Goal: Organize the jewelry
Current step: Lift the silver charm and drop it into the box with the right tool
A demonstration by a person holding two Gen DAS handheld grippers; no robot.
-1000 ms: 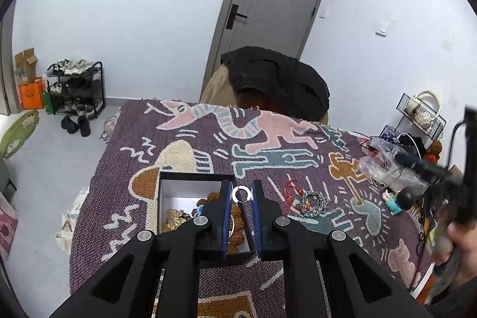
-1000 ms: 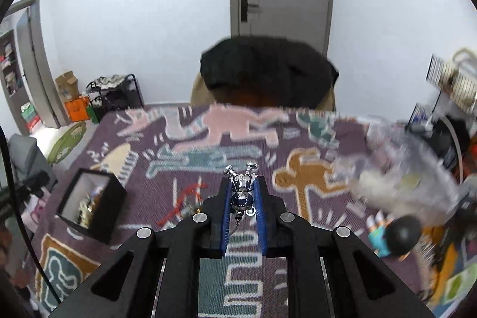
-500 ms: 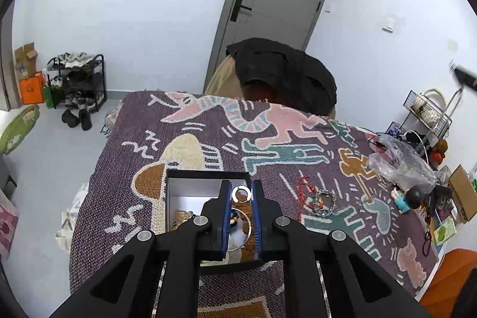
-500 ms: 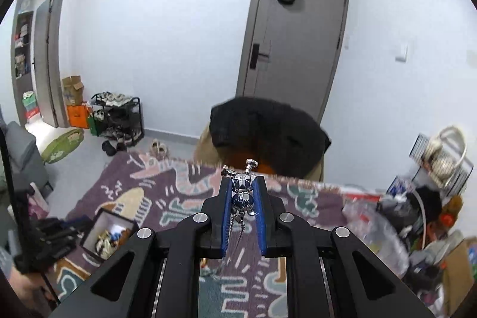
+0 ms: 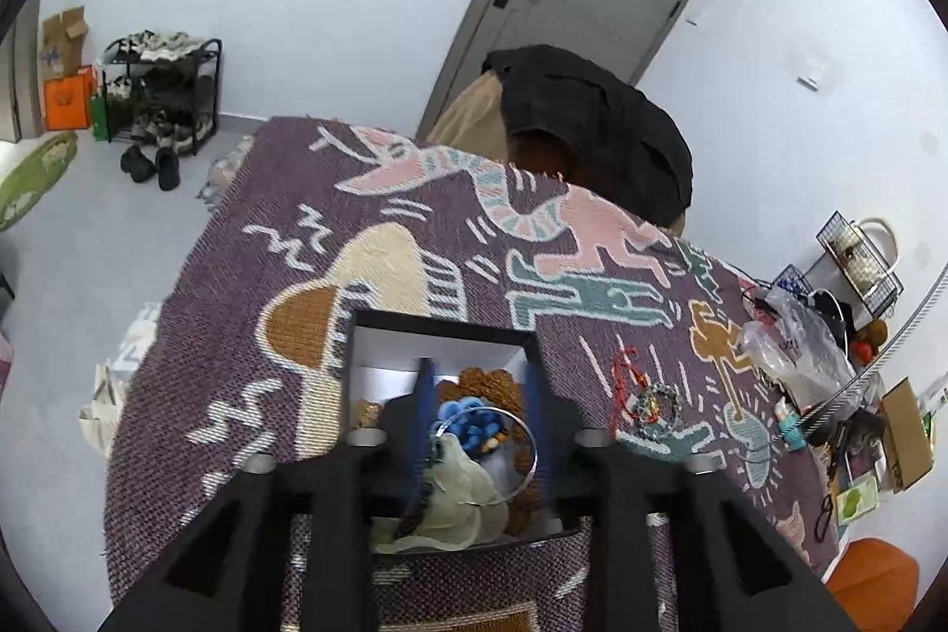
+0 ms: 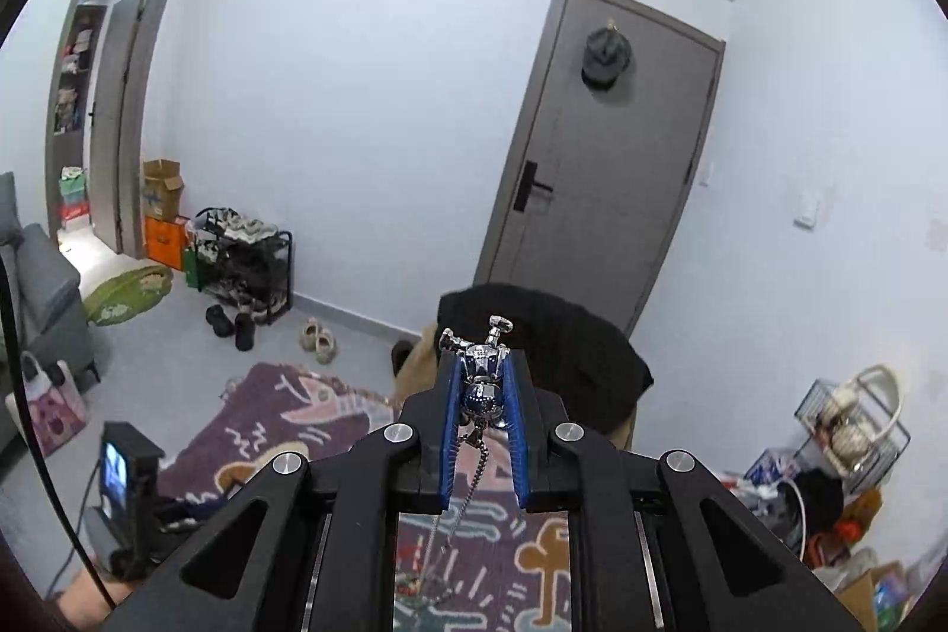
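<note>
Over on the left: the left hand-held gripper (image 5: 477,377), pointing down into a black box (image 5: 444,325) with white walls inside. Opening its jaws right now. Between the blue fingers (image 5: 424,395), a thin silver ring bangle (image 5: 529,439), down in the box and not pinched. Hard to tell if touching the right finger or not.

Inside the box too: a bunch of blue beads (image 5: 474,424) under the bangle, a brown bumpy bracelet (image 5: 489,383) at the back, a pale green pouch (image 5: 459,490) at the front, and some gold bits (image 5: 367,410) on the left side.

Under the box, a bench with a purple cloth (image 5: 237,276) full of funny pink, green and tan shapes. On the cloth, to the right of the box and apart from it, a beaded bracelet (image 5: 655,404) with a red cord (image 5: 619,377) just beside it. Farther right, near the edge, a crinkly clear bag (image 5: 794,342).

Over on the right: the right hand-held gripper (image 6: 483,365), up high above the bench and squeezed tight on a shiny silver and blue charm (image 6: 483,392) shaped like a little robot. Arms of the charm poking out past the fingertips. Below the charm, a thin silver chain (image 6: 468,466) dangling down between the fingers toward the cloth.

Behind the bench, a chair with a black coat (image 6: 563,336) on it, and a grey door (image 6: 592,158) shut.
</note>
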